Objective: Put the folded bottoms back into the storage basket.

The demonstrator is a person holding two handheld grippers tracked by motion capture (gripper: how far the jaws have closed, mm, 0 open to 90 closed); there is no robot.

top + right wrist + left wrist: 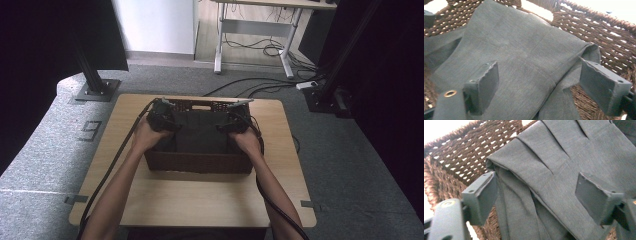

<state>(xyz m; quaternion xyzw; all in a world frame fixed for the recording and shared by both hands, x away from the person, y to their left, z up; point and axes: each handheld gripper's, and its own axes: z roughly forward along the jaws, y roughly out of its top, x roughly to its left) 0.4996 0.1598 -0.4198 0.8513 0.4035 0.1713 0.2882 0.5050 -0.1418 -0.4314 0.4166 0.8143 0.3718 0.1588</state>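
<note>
While it lies folded inside the woven brown basket (200,162), the grey cloth (200,132) covers most of the basket's floor, its creases and stitched seams plain in both gripper views. From the high view, the person's two forearms reach forward from the near edge of the table (200,200), and each hand holds its tool down inside the basket at the far corners of the cloth: the left gripper (161,116) over the cloth's far left part, the right gripper (236,120) over its far right part. In the left gripper view, the left gripper's jaws stand spread wide, one by the folded edge next to the wicker wall, the other over the flat middle of the cloth (554,162); nothing is pinched between them, though whether the tips touch the fabric cannot be told. In the right gripper view, the right gripper's jaws are likewise spread apart, one over the cloth (524,57), the other just beside its folded corner, above the wicker floor. A black cable (112,167) trails from each tool back along the arms. The basket sits on the far half of the wooden table, which stands on grey carpet (45,150); beyond it are desk legs (218,45) and loose floor cables (260,87).
</note>
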